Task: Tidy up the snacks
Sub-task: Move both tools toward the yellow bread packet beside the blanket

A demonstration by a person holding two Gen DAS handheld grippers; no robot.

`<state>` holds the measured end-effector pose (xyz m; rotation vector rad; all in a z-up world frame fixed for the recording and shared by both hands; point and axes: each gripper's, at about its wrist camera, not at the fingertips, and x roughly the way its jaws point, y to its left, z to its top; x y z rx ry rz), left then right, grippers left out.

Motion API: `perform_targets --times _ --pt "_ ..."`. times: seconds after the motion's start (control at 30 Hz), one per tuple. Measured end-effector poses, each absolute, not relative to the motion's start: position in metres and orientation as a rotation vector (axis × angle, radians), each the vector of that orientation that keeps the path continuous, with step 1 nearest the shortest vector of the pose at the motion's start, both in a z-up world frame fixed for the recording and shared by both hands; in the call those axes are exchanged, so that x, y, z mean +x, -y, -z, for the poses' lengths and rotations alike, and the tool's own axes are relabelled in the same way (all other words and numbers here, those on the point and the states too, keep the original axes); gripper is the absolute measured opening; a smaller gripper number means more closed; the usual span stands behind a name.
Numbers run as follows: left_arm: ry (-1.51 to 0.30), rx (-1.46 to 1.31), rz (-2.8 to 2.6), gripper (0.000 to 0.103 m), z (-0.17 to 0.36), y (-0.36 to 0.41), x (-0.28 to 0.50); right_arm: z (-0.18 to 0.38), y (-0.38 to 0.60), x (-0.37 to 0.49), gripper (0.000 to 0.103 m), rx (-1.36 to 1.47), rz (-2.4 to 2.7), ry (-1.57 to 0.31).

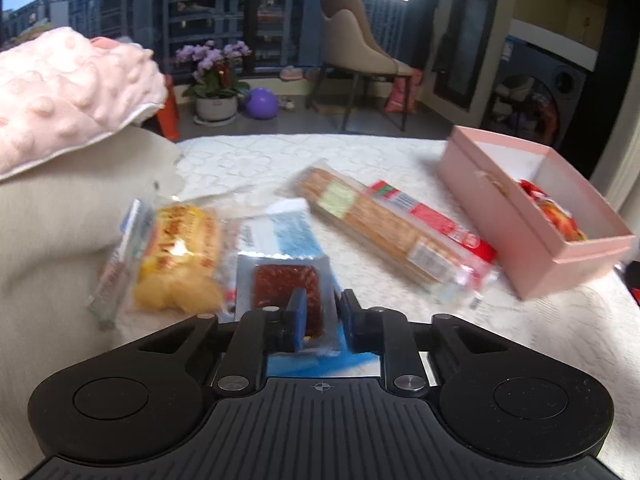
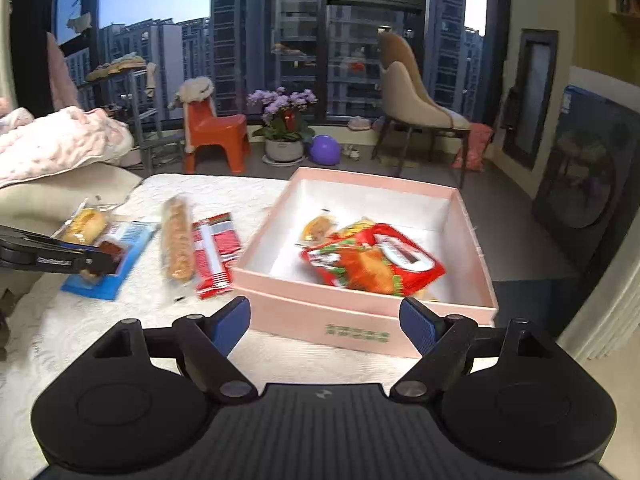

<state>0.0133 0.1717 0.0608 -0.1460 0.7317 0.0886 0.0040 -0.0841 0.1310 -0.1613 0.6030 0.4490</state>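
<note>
My left gripper (image 1: 320, 312) is shut on a clear packet with a dark red snack (image 1: 286, 282), held just above a blue packet (image 1: 288, 228); it also shows in the right wrist view (image 2: 106, 260). A bread packet (image 1: 180, 260) lies to its left. A long cracker pack (image 1: 384, 228) lies toward the pink box (image 1: 532, 232). My right gripper (image 2: 326, 320) is open and empty, just in front of the pink box (image 2: 332, 320), which holds a red snack bag (image 2: 376, 264) and a small bread packet (image 2: 318, 228).
A white quilted bed cover (image 2: 80, 332) carries everything. A pink blanket (image 1: 68, 92) and beige pillow (image 1: 44, 240) lie on the left. Beyond the bed stand a flower pot (image 2: 284, 136), an orange stool (image 2: 216, 136) and a chair (image 2: 416, 104).
</note>
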Motion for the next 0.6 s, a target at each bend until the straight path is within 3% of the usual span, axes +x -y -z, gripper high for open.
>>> perform_targets --times 0.27,0.4,0.6 --pt "-0.779 -0.26 0.064 0.022 -0.045 -0.151 -0.02 -0.142 0.019 0.007 0.082 -0.227 -0.576 -0.565" --pt "-0.694 -0.332 0.038 0.023 -0.057 -0.166 -0.047 -0.142 -0.03 0.021 0.082 -0.229 -0.661 -0.602" --pt "-0.643 -0.201 -0.219 0.023 -0.085 -0.19 -0.083 -0.125 -0.109 0.033 0.082 -0.251 -0.861 -0.727"
